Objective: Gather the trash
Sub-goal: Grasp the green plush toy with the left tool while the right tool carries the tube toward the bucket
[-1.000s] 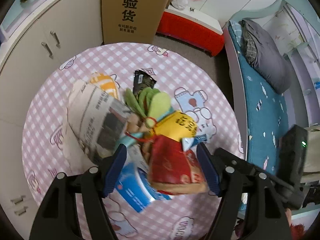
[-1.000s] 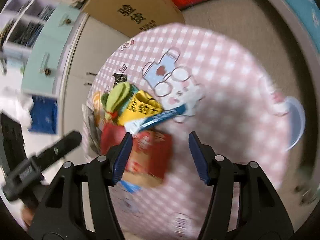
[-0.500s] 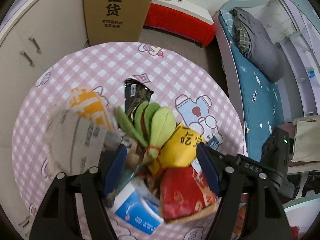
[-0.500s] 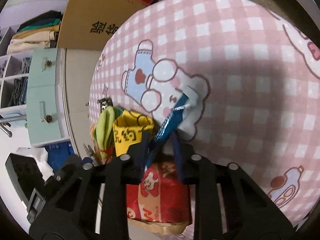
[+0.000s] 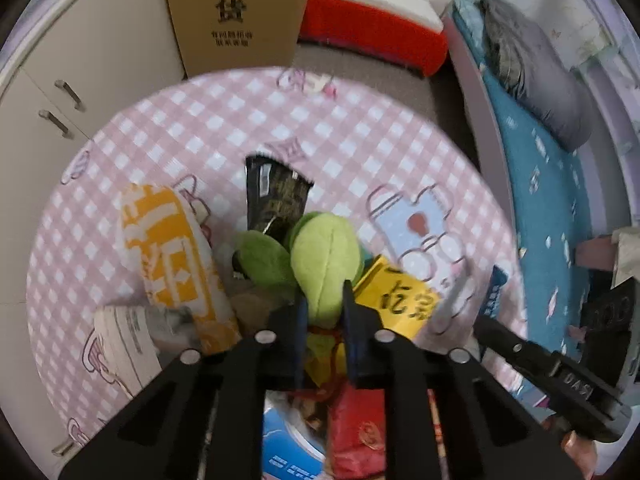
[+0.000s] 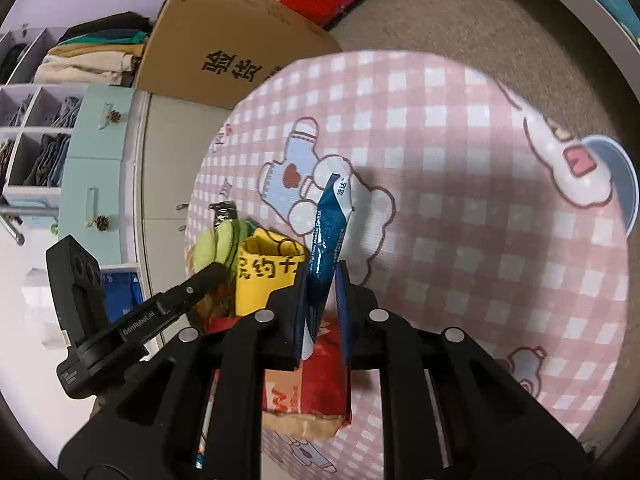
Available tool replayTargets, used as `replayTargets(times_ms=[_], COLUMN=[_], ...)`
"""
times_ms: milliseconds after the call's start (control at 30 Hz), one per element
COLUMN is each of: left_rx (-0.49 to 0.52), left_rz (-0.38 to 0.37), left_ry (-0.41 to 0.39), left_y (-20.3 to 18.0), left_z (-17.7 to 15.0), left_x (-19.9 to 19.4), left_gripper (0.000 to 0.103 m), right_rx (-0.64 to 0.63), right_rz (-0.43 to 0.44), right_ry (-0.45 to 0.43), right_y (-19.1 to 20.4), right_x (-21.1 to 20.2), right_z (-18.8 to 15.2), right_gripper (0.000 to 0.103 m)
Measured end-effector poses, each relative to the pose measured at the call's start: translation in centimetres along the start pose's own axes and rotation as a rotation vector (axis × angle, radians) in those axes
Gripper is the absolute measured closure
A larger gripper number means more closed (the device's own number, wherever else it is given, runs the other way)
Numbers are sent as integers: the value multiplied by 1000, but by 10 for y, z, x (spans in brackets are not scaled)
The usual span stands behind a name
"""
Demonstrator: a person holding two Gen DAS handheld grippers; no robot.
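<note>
Red packet (image 6: 316, 376) half hidden beneath right claw (image 6: 322, 280)

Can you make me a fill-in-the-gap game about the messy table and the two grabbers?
1. The left gripper is pinching a soft ____ plush leaf.
2. The right gripper is closing on a long ____ wrapper.
3. The tablecloth has pink and white ____.
4. Behind the table stands a brown cardboard ____ with black characters.

Missing words: green; blue; checks; box
</note>
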State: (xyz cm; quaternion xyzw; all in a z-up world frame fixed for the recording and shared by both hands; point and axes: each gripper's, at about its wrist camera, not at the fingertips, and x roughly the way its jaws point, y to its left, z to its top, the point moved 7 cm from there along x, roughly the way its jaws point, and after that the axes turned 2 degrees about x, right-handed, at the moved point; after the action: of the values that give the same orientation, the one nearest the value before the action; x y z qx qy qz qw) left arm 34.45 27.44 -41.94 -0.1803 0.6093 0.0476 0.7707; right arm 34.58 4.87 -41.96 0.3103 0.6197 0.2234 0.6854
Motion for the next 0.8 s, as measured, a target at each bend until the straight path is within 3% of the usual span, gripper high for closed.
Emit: replayTargets(times_ms=[233, 367, 467, 633, 800], left_rx=[-11, 20, 36, 74, 161], left_rz=[21, 55, 39, -39, -106], left_ry=[-194, -281, -318, -332, -285], left_y=[-40, -83, -121, -197, -284], left_z=[0, -8, -18, -33, -52], left_x=[-74, -114, -136, -147, -125], left_gripper=[90, 90, 90, 90, 90], right_rx=[-77, -127, -162, -180, -142], right_rz=[52, 86, 95, 77, 14], right_ry=[4, 2, -10, -69, -146], right_y=[16, 17, 11, -29, -87], right_x=[-34, -68, -102, -171, -233], right_z=[6, 11, 17, 32, 47], right_gripper=[89, 89, 89, 89, 89])
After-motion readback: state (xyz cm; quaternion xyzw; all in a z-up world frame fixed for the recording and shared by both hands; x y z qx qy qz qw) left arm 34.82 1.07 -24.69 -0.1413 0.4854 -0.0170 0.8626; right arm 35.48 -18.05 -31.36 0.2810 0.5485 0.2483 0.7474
